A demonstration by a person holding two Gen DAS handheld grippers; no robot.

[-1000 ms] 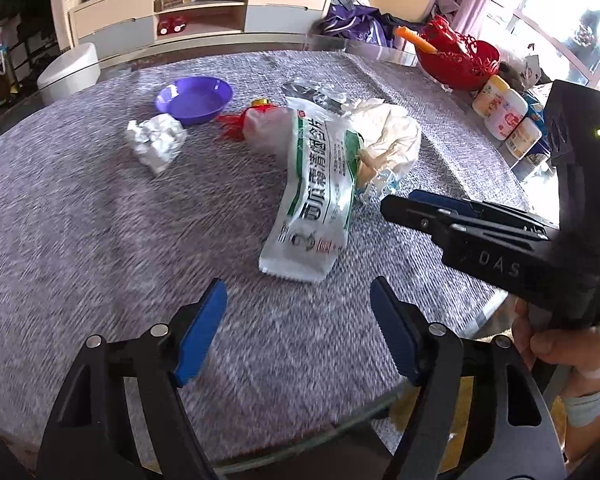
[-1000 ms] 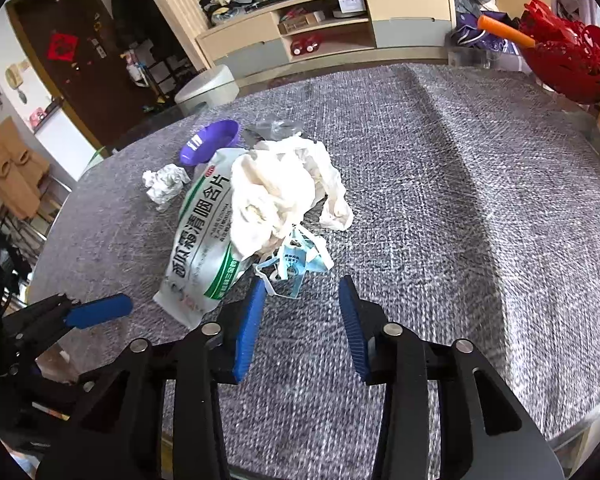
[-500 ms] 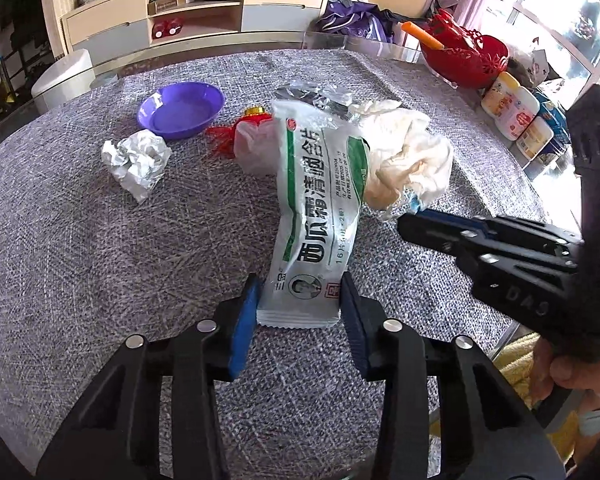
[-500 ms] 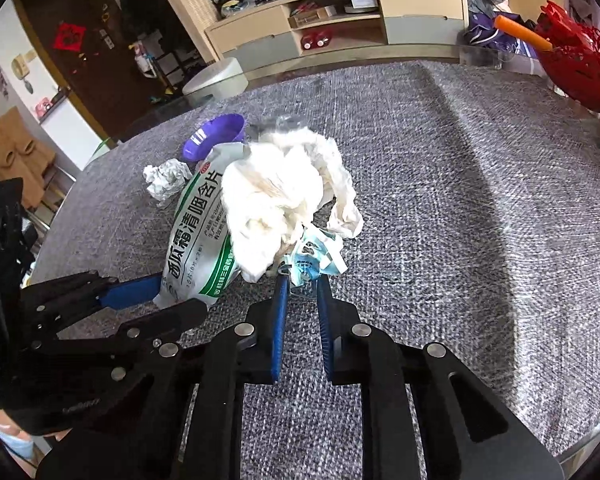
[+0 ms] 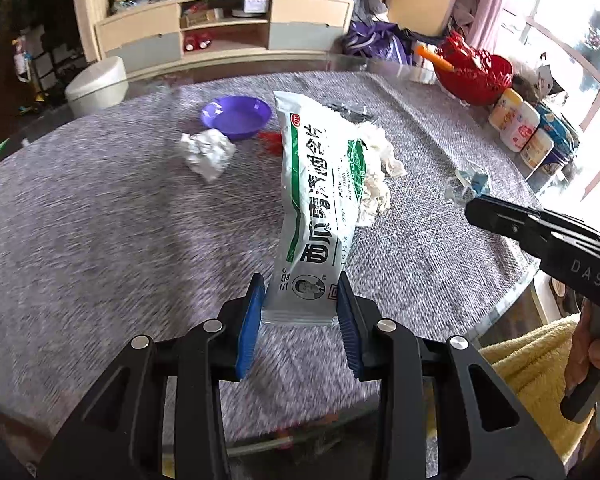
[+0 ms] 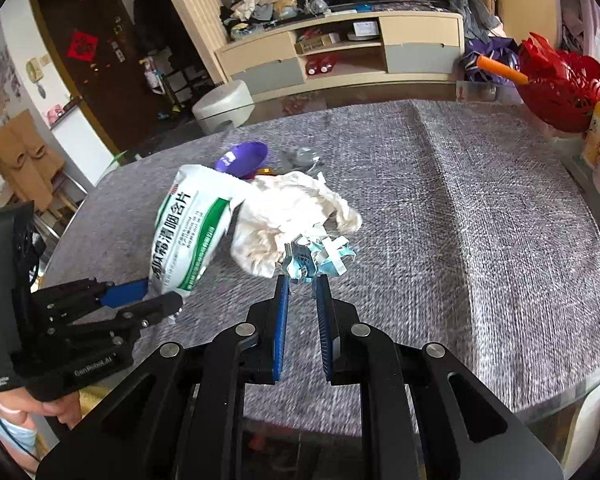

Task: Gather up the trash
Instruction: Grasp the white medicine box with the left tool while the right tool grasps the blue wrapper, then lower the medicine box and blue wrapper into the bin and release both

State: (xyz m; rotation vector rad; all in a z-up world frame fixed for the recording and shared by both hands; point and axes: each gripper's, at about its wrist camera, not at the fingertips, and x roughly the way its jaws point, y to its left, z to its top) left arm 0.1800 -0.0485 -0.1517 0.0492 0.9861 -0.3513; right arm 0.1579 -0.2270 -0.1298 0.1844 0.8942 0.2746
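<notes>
Packet (image 5: 320,208) clamped in closing left tool (image 5: 300,300); right tool (image 6: 302,284) pinches blue wrapper (image 6: 316,258).

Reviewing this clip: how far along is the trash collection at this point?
Early. No bin or collected pile shows, so nothing looks done. In hand: the left gripper, its jaws closing, grips the white-and-green packet by its end, raised off the cloth; the right gripper is shut on the small blue-and-white wrapper. Left on the table: the crumpled foil ball, the white tissue wad, and a red scrap.
</notes>
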